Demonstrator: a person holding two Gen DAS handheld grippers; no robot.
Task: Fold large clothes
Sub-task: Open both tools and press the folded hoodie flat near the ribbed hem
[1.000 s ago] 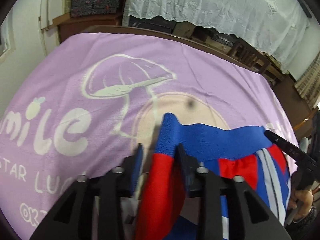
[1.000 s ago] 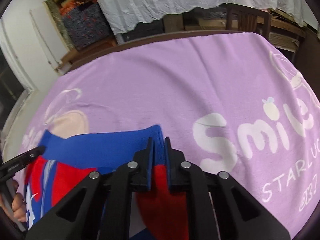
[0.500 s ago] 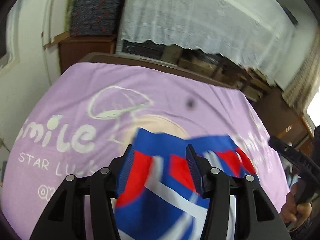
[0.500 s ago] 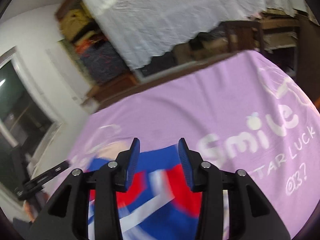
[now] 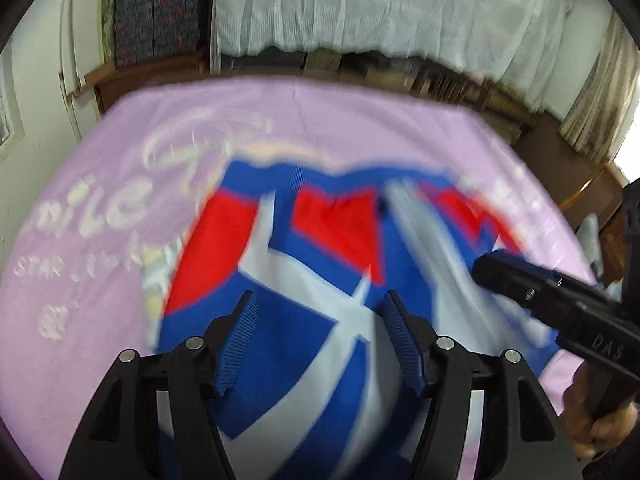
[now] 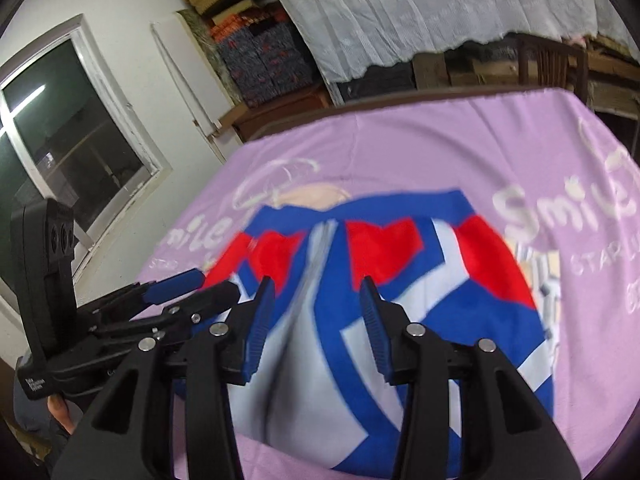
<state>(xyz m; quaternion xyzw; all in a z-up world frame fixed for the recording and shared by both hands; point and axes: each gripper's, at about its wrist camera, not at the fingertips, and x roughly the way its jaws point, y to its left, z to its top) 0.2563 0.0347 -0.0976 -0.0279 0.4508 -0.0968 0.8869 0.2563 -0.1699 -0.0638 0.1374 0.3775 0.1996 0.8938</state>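
Folded red, white and blue garment [image 6: 400, 304] lying mid-blanket [image 6: 400, 140], clear of all edges. Left gripper [image 5: 320, 336] and right gripper [image 6: 316, 316] above it, jaws spread, holding nothing, likely between folds.

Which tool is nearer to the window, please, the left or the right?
Left. The left tool is on the window side of the garment; the right tool is beside it, farther from the window.
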